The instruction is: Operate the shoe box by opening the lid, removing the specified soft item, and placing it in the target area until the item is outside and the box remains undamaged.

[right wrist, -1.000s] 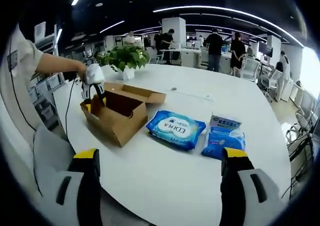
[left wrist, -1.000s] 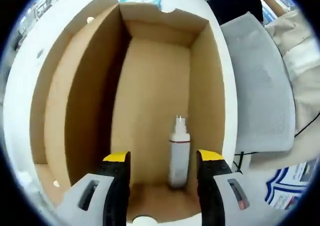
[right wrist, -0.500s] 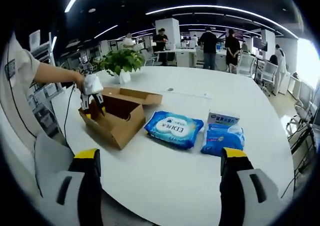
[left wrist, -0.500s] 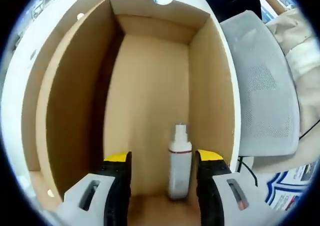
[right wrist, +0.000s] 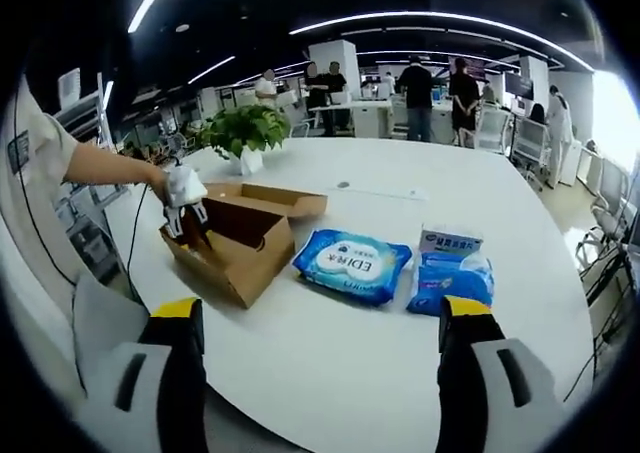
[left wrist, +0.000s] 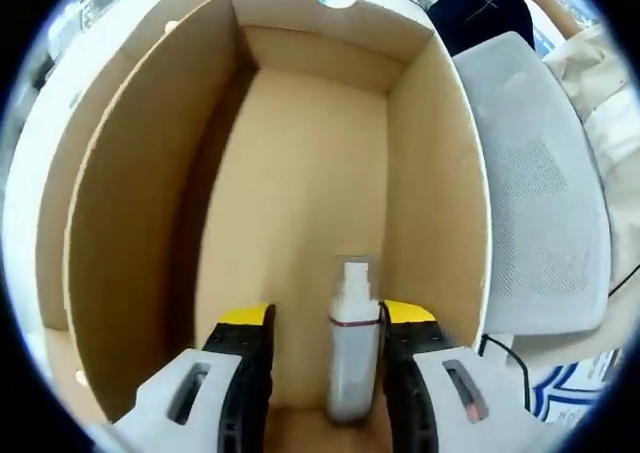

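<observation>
Shoe box (left wrist: pixel 300 203) open, left gripper (left wrist: pixel 322 318) inside

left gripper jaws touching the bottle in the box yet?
Cannot tell. In the left gripper view the left gripper brackets the white bottle: gap at one jaw, the other abuts it.

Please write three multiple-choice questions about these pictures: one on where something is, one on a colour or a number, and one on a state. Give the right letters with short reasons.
1. Where is the small white plastic spray bottle?
A. on the white table
B. inside the brown cardboard shoe box
C. on the grey chair

2. How many blue soft packs lie on the round white table beside the box?
A. one
B. two
C. four

3. How are the left gripper's jaws?
A. open, either side of the bottle
C. shut on the box wall
B. shut on a blue pack

Answers: 1 B, box walls surround it; 2 B, the large blue wipes pack and the smaller blue tissue pack; 3 A, gaps show beside the bottle.
</observation>
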Motion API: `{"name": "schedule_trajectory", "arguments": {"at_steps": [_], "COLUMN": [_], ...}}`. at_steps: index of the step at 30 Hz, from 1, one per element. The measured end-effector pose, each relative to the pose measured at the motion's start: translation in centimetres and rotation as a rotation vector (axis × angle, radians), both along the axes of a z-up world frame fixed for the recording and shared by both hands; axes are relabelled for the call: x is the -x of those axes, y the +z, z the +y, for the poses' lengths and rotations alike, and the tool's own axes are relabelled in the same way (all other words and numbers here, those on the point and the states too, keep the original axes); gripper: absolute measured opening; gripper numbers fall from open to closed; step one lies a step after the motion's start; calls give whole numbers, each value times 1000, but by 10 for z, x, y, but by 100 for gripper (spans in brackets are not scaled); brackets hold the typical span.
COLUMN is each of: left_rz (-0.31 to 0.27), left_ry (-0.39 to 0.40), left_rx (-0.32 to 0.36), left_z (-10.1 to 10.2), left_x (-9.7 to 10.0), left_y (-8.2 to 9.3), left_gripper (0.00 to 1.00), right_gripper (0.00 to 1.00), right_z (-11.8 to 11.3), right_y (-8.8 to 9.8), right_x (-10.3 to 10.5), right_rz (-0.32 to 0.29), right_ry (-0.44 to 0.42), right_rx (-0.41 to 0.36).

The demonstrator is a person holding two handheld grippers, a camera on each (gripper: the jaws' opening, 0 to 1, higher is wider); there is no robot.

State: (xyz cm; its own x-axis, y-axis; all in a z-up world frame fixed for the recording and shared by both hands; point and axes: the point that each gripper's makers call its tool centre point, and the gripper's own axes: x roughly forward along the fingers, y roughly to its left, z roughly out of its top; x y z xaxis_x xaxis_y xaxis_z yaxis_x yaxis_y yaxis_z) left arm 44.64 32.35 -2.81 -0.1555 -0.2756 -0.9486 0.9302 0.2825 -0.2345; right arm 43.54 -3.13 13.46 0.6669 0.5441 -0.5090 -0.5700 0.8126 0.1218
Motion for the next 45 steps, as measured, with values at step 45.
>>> {"name": "schedule_trajectory", "arguments": {"at_steps": [45], "left_rz": [-217], "left_ry": [72], "left_rx": [59], "left_z": [-22], "left_x": [-20], "left_y": [29], "left_gripper": [21], "right_gripper": [81], "right_z": [22], "right_y": [4], "right_x": [0], "right_rz": [-10], "right_ry": [12], "right_rx": [-34]}}
